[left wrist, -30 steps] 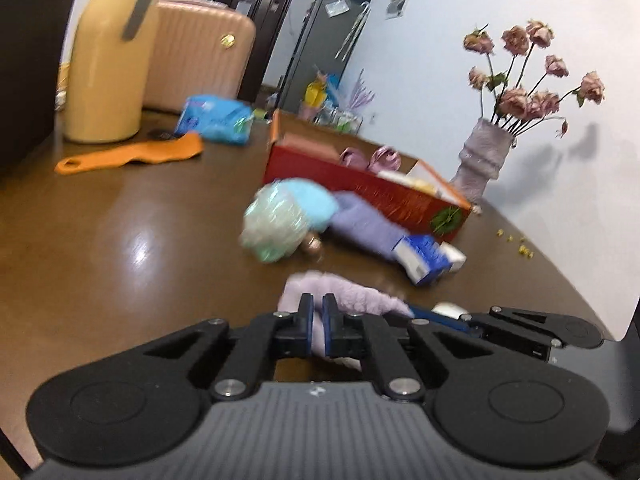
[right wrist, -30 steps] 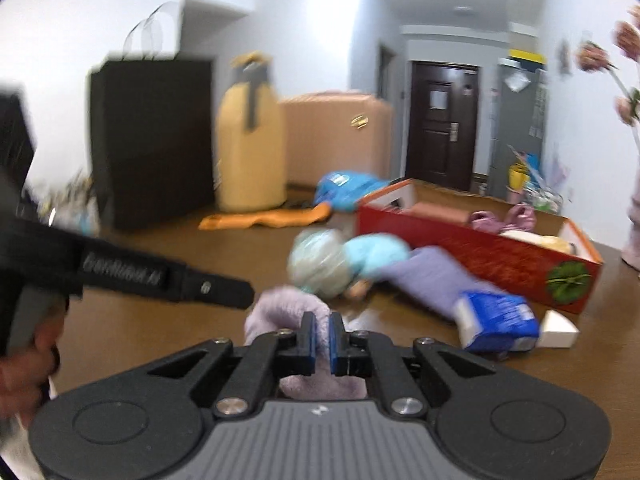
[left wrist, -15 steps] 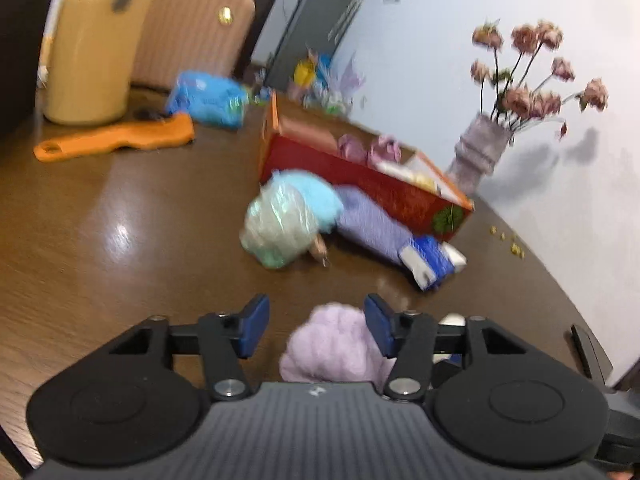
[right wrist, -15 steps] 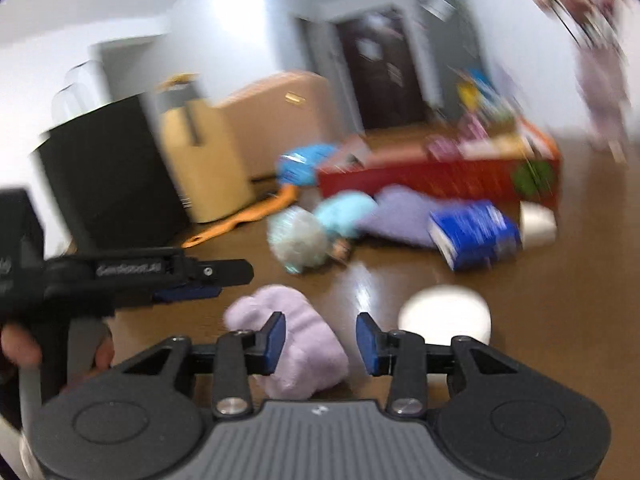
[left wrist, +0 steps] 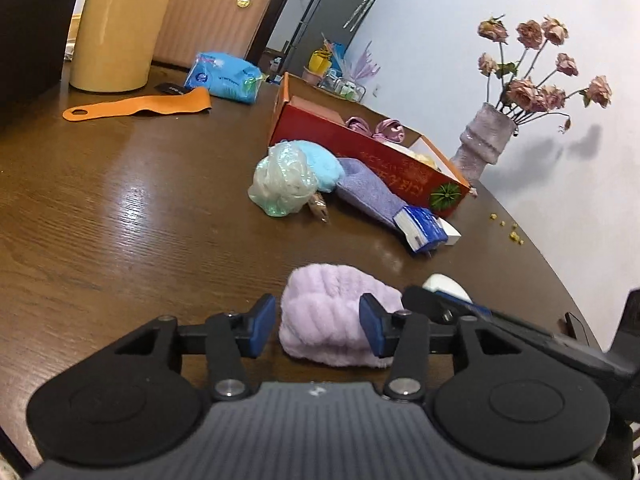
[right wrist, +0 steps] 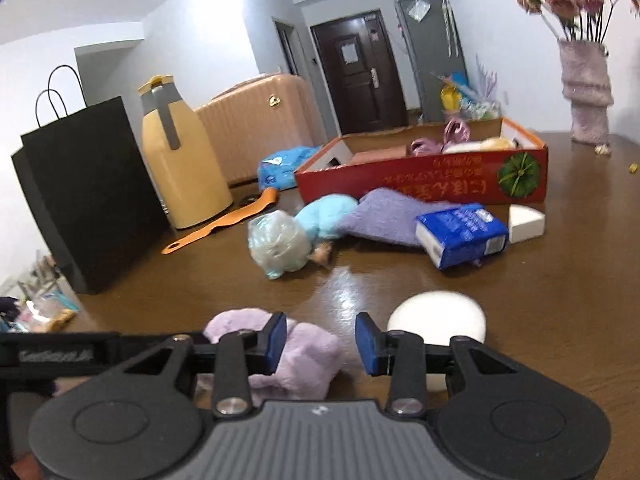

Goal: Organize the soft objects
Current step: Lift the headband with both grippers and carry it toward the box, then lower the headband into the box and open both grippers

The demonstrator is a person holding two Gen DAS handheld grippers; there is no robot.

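left gripper [left wrist: 318, 330]: jaws opening; blue pads set either side of the lilac fluffy cloth [left wrist: 340, 316]. left pad is seen clear of it, right pad is at its edge, contact can't be told. cloth is not gripped.
right gripper [right wrist: 321, 344]: released, jaws apart w/ bare table between them. its left pad is over the cloth's right edge, no squeeze is seen.
lilac fluffy cloth: bunched in a lump on the wood table [left wrist: 120, 208], at the near edge, right in front of both grippers. in right wrist view it is seen at [right wrist: 296, 356], partly hidden by the left jaw.
white round pad [right wrist: 438, 318]: flat on table just right of the cloth, partly behind the right gripper's right jaw.
soft pile mid-table: pale green crinkly bundle [left wrist: 284, 184], light blue fluffy item [left wrist: 320, 162] touching it behind, purple knit cloth [left wrist: 368, 194] laid beside the red box [left wrist: 360, 150].
blue tissue pack [left wrist: 424, 228]: at the purple cloth's near end, tilted, w/ a white wedge block [right wrist: 526, 222] next to it.
red box: open-topped, behind the pile; pink ribbon bits and pale items are seen inside.
far side: yellow thermos jug [right wrist: 180, 160], black paper bag [right wrist: 88, 196], orange strap [left wrist: 140, 106], blue wipes pack [left wrist: 226, 78], pink suitcase [left wrist: 212, 12].
right edge: vase of dried roses [left wrist: 488, 142] near the wall; small yellow crumbs are scattered on the table nearby.
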